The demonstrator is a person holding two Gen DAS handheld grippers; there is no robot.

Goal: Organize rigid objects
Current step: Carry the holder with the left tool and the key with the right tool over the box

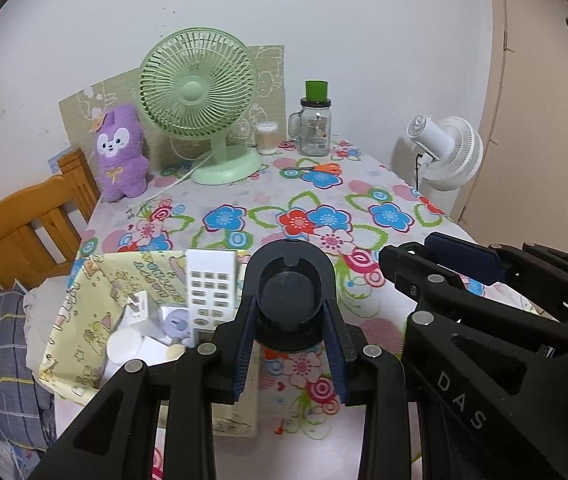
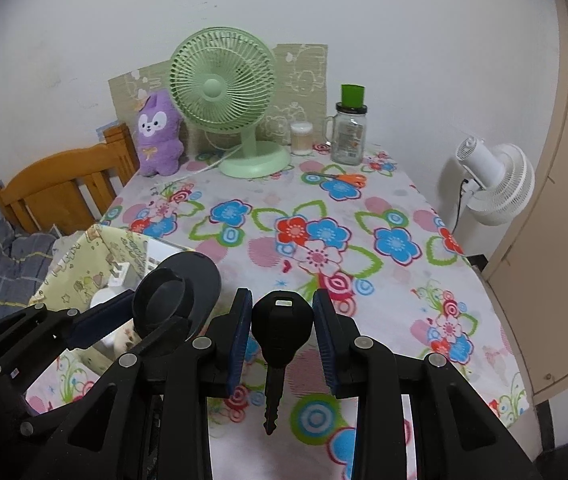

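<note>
Left wrist view: left gripper (image 1: 290, 320) clamps a black round holder (image 1: 288, 300), right gripper (image 2: 281, 320) grips a black key (image 2: 279, 332), both aloft. Yellow box (image 1: 83, 320) sits at eight o'clock; next, I'd guess, lower them in.

Green desk fan (image 1: 197, 92), purple plush (image 1: 120, 148), glass jar (image 1: 316, 128), orange scissors (image 1: 322, 168), wooden chair (image 1: 23, 224), white fan (image 1: 450, 152)

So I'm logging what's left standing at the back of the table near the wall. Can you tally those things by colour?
Green: 1, the desk fan
Purple: 1, the plush toy
Clear glass with a green cap: 1, the mug jar
Clear with white contents: 1, the small tub
Orange-handled: 1, the scissors
Total: 5
</note>
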